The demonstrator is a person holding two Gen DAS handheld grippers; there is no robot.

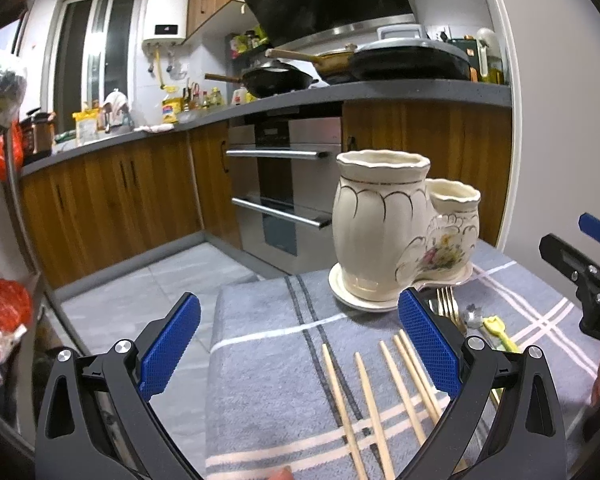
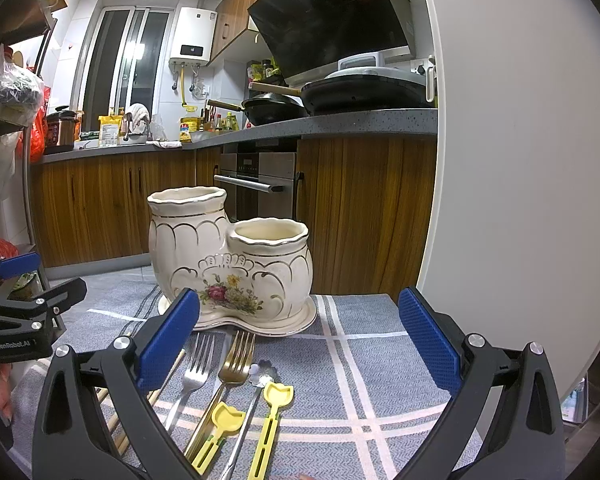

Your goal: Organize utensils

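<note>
On the grey plaid cloth (image 2: 364,360), a cream two-cup ceramic holder (image 2: 228,264) is standing upright; just before it are lying a silver fork (image 2: 196,372), gold fork (image 2: 234,360), flower-headed spoon (image 2: 260,376), two yellow utensils (image 2: 276,396), and wooden chopsticks (image 1: 364,392) to its left; left gripper (image 1: 300,344) and right gripper (image 2: 300,340) are hovering near it, both gaping wide, holding nothing

Left gripper (image 1: 300,344) spread wide above chopsticks (image 1: 374,400), ceramic holder (image 1: 384,232) beyond
</note>
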